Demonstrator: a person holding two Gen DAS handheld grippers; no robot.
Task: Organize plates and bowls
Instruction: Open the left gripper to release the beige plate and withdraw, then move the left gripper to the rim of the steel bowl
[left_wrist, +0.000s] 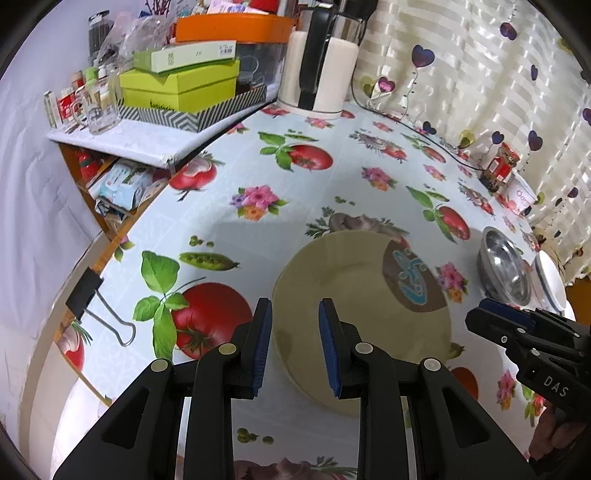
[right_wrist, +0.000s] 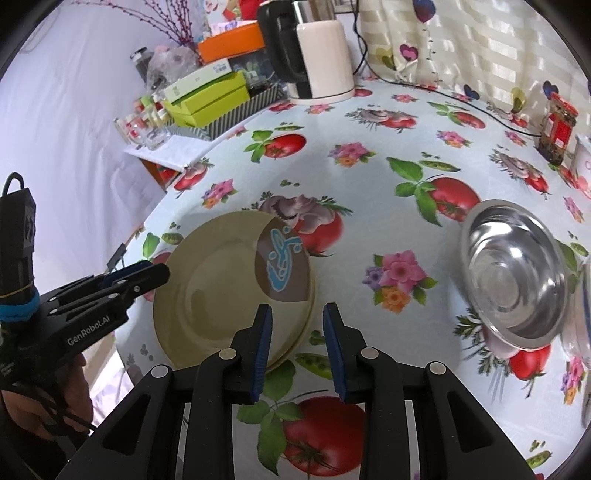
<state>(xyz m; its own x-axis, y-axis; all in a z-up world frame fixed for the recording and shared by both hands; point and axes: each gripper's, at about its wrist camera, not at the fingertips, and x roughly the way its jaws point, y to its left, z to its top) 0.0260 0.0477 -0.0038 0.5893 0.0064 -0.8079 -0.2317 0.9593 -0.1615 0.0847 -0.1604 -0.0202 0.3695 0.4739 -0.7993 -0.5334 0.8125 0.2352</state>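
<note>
Two beige plates (right_wrist: 221, 295) lie stacked flat on the tomato-print tablecloth (right_wrist: 369, 206), their brown patch with a blue motif turned toward the far right. The steel bowl (right_wrist: 513, 280), nothing in it, sits well apart to the right, tilted. The left gripper (left_wrist: 295, 343) and right gripper (right_wrist: 297, 350) both hover with jaws parted, holding nothing. Their bodies read "DAS" and "GenRobot.AI".

You are seeing "DAS" printed in white on the right gripper (left_wrist: 517, 325) in your left camera. "GenRobot.AI" is showing on the left gripper (right_wrist: 147, 275) in your right camera. The white cup (left_wrist: 521, 194) is showing letters too blurred to read.
</note>
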